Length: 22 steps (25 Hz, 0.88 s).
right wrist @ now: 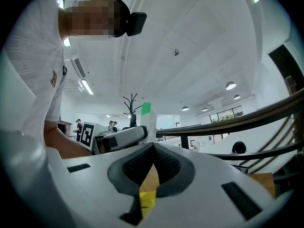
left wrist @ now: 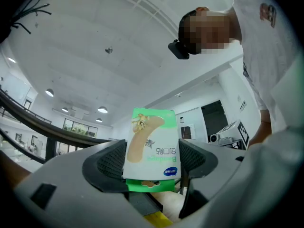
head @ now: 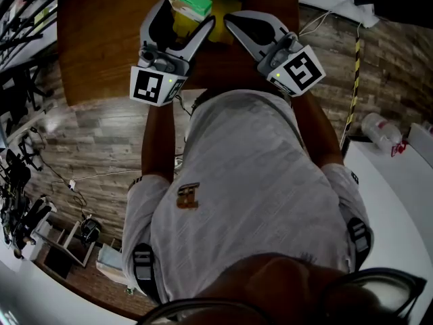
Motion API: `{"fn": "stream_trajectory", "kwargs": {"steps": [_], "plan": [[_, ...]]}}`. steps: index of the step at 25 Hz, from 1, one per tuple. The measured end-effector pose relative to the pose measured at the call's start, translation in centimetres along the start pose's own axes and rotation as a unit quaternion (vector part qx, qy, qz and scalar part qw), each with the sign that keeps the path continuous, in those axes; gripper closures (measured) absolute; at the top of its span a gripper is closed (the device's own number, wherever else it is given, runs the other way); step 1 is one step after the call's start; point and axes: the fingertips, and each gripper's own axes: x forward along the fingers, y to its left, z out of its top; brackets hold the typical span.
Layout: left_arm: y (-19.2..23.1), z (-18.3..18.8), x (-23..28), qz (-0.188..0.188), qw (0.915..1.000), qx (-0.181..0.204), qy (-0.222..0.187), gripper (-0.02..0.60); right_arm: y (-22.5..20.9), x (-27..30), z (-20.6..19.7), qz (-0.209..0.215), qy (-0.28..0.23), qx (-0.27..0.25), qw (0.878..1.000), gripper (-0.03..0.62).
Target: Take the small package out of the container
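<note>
Package [left wrist: 152,144] in my left hand-held gripper [left wrist: 152,158]: glossy printed card. Pads [left wrist: 113,161] matt, fine-textured. Tabletop [head: 95,46] beneath: smooth wood.

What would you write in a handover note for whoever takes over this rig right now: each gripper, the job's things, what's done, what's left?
Left gripper: shut on the green-and-white cardboard bandage box, raised and pointing at the ceiling.
Right gripper: jaws together, nothing between them, beside the left.
Yellow container: on the brown wooden table, below the grippers.
Done: box gripped and apparently lifted out.
Left: probably set the box on the table, clear of the container.
</note>
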Motion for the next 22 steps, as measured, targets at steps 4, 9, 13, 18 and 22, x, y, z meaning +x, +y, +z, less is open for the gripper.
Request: {"fn": "stream_trajectory", "kwargs": {"steps": [4, 9, 13, 18, 22], "plan": [[-0.10, 0.24, -0.03, 0.005, 0.9999, 0.001, -0.009, 0.209, 0.05, -0.05, 0.17, 0.002, -0.002, -0.003, 1.000, 0.563], [-0.21, 0.30, 0.31, 0.007, 0.9999, 0.002, -0.011, 0.210, -0.14, -0.16, 0.40, 0.003, -0.005, -0.005, 1.000, 0.563], [-0.33, 0.60, 0.39, 0.009, 0.9999, 0.004, -0.012, 0.210, -0.08, -0.46, 0.41, 0.005, -0.005, -0.004, 1.000, 0.563], [-0.55, 0.82, 0.04, 0.012, 0.9998, 0.005, -0.015, 0.210, 0.30, -0.44, 1.00, 0.004, -0.022, -0.003, 1.000, 0.563], [-0.52, 0.81, -0.47, 0.013, 0.9998, 0.004, -0.015, 0.209, 0.81, -0.45, 0.30, 0.008, -0.008, -0.004, 1.000, 0.563]]}}
